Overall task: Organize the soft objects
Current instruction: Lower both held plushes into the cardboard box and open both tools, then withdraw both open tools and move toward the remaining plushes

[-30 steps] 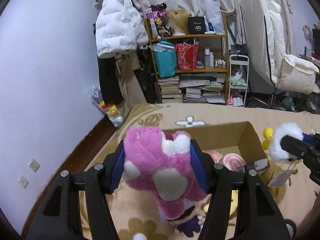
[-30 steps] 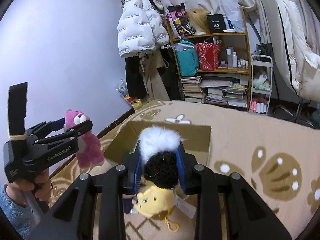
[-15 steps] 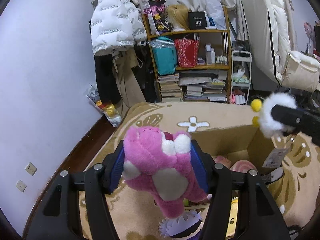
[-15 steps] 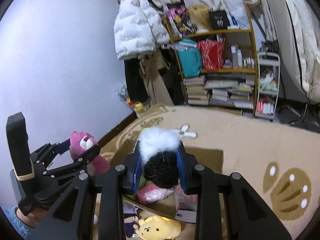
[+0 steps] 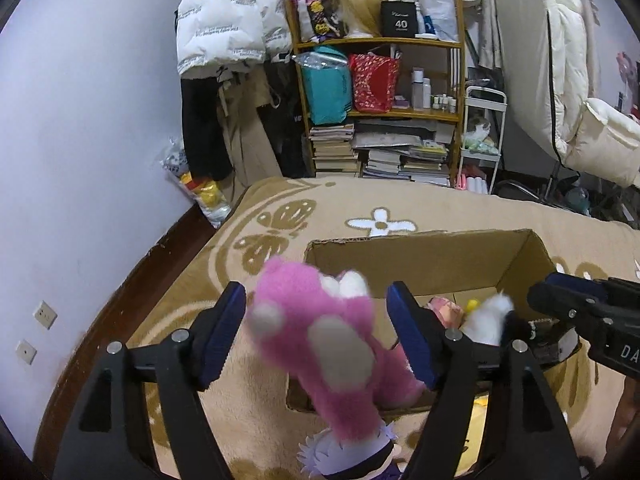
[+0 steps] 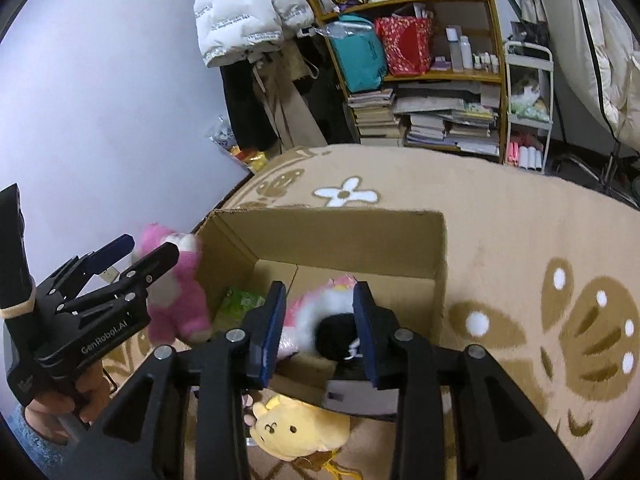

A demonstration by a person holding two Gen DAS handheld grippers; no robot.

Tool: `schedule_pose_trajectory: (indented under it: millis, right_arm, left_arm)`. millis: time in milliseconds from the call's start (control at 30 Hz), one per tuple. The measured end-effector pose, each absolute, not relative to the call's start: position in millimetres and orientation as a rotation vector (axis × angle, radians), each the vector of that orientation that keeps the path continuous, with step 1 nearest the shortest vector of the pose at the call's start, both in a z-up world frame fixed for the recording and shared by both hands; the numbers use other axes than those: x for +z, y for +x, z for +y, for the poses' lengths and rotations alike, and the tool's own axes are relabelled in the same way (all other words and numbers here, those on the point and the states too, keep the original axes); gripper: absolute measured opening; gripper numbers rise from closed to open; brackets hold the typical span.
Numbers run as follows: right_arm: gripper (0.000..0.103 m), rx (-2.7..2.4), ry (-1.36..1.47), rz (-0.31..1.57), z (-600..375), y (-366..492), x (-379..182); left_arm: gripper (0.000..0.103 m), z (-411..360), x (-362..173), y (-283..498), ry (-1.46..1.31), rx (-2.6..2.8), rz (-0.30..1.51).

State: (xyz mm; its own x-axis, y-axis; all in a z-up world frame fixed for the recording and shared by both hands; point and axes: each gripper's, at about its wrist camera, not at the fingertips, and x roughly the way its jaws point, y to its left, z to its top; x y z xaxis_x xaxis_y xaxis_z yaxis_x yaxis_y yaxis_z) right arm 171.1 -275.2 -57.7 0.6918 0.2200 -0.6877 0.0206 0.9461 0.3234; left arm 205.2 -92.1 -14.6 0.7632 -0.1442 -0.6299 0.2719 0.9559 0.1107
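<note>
Pink plush bear (image 5: 332, 344) between the jaws of my left gripper (image 5: 316, 328): the jaws stand wide, with a gap on each side of the toy, so I cannot tell whether anything still grips it. Its outline is motion-blurred. Long axis roughly vertical, head up with the white muzzle toward the far wall, legs hanging down over the near left corner of the box (image 5: 424, 268). In the right wrist view the same bear (image 6: 176, 288) hangs just outside the box's left wall (image 6: 224, 256), beside the left gripper (image 6: 140, 256).

My right gripper (image 6: 318, 328) is over the near part of the box, jaws parted and holding nothing. Below and between them a white-and-black fluffy toy (image 6: 328, 322) lies inside the box, apart from both pads; which way it points is unclear. From the left wrist view the right gripper (image 5: 560, 300) reaches in from the right, its white fur (image 5: 486, 320) just in front.

Also in the box: a pink-and-white plush (image 6: 316, 300) and something green (image 6: 240, 304). A yellow plush (image 6: 296, 432) lies face up on the rug (image 6: 520, 248) just outside the near wall; a purple-and-white doll (image 5: 348, 456) lies under the bear's legs.
</note>
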Motion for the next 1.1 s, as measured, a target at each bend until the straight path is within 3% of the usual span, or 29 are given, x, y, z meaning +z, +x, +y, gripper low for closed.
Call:
schedule_pose_trajectory:
  millis: [267,367,633,733,1100]
  right_arm:
    - [0.079,0.073,0.330,0.794,-282.2,153.4,-50.3]
    - [0.090,0.064,0.329,0.787,-283.1,144.6,-44.6]
    - [0.094,0.079,0.349,0.778,-280.7,125.8,-37.9]
    - [0.103,0.080,0.351,0.767,-277.7,117.9,-36.3]
    - [0.103,0.099,0.360,0.762,-267.8,91.0,-44.4]
  left_arm:
    - [0.094,-84.2,-10.2,202.1,0.194,-0.199,0.674]
    - [0.099,-80.6,-3.3,195.6,0.194,-0.187,0.674]
    - [0.100,-63.4,11.8,172.3,0.175,-0.164,0.681]
    - [0.100,-56.3,17.1,160.9,0.175,-0.151,0.685]
    - [0.100,-35.2,20.4,129.2,0.149,-0.115,0.742]
